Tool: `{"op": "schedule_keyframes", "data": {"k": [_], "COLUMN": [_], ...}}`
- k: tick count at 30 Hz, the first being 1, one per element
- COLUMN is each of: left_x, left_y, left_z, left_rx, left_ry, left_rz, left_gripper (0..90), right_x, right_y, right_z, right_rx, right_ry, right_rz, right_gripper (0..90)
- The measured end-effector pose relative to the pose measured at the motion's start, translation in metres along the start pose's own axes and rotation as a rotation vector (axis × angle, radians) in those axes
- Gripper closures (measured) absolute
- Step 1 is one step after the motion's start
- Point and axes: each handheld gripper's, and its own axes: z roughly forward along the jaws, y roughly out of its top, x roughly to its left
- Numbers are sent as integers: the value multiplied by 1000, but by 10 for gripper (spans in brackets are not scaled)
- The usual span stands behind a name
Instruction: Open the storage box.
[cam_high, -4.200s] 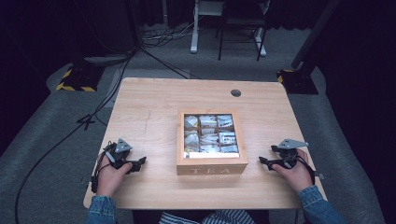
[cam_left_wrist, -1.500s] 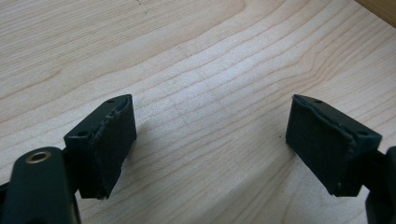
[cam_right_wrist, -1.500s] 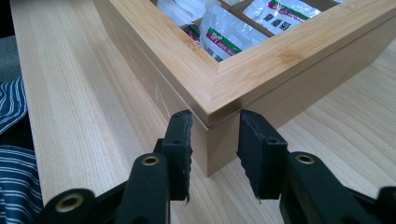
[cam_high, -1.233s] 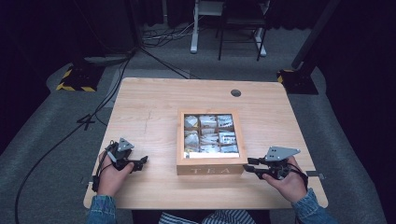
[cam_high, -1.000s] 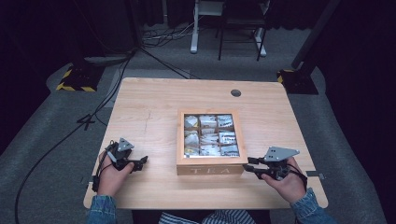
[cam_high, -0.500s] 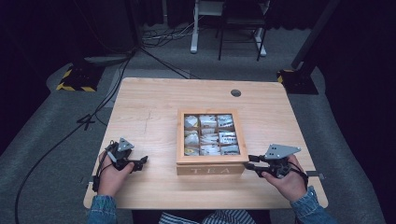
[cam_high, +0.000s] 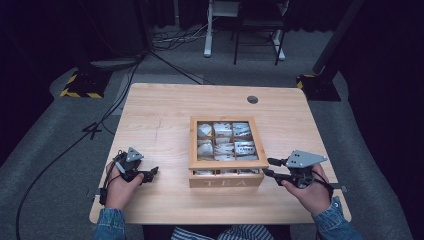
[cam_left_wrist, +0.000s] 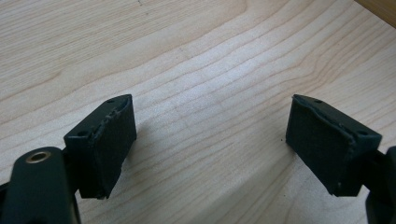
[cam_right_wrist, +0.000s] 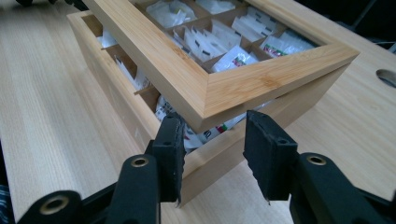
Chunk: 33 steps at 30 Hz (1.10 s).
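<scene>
At the near right corner of the tea box (cam_high: 226, 179), the right gripper (cam_right_wrist: 212, 140), jaws just opening and pressing on nothing, props its lid (cam_right_wrist: 219, 84) up, while the left gripper (cam_left_wrist: 210, 140) rests open and empty on the table (cam_high: 160, 115).

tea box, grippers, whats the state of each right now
lid: lifted at the near corner, ajar
tea box: upright on the table, compartments full of tea bags
right gripper: jaws just been opening, at the raised lid corner
left gripper: open, nothing between the jaws, over bare table
</scene>
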Motion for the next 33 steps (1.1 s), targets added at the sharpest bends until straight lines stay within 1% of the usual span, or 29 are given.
{"op": "schedule_keyframes", "data": {"k": [3, 5, 6, 9, 10, 11, 12, 13, 16, 19, 20, 21, 24, 27, 28, 29, 30, 33], "left_x": [0, 0, 0, 0, 0, 0, -1, -1, 0, 0, 0, 0, 0, 0, -1, -1, -1, -1], "left_y": [1, 2, 3, 3, 3, 3, 3, 3, 3, 3, 3, 3, 3, 3, 3, 3, 3, 3], "left_z": [1, 2, 3, 3, 3, 3, 3, 3, 3, 3, 3, 3, 3, 3, 3, 3, 3, 3], "left_rx": [2, 1, 2, 5, 2, 2, 1, 1, 2, 2, 2, 2, 2, 3, 1, 1, 1, 1], "left_ry": [1, 3, 1, 0, 3, 3, 3, 3, 3, 3, 3, 3, 3, 1, 4, 4, 4, 4], "left_rz": [-4, 0, -7, -7, -6, -6, -8, -8, -6, -6, -6, -6, -7, -8, -8, -8, -9, -9], "left_gripper": [166, 166, 165, 165, 165, 165, 165, 165, 165, 165, 165, 165, 165, 165, 165, 165, 165, 165], "right_x": [-3, -6, -8, -10, -12, -12, -14, -14, -18, -25, -29, -29, -34, -38, -42, -42, -45, -47], "right_y": [4, 7, 9, 13, 16, 16, 21, 21, 29, 36, 41, 41, 52, 55, 58, 58, 60, 63], "right_z": [-2, -2, -2, -3, -4, -4, -5, -5, -6, -8, -8, -8, -9, -8, -7, -7, -6, -6], "right_rx": [-7, -1, -8, -16, -29, -29, -45, -45, -68, -102, -123, -123, -148, -160, -166, -166, -181, -191], "right_ry": [-1, 15, 26, 23, 20, 20, 15, 15, 6, 19, 18, 18, 0, -3, 1, 1, 3, -1], "right_rz": [1, 19, 36, 32, 30, 30, 28, 28, 27, 47, 55, 55, 49, 50, 58, 58, 68, 72], "right_gripper": [561, 549, 547, 546, 546, 546, 544, 544, 528, 522, 522, 522, 521, 519, 519, 519, 517, 521]}}
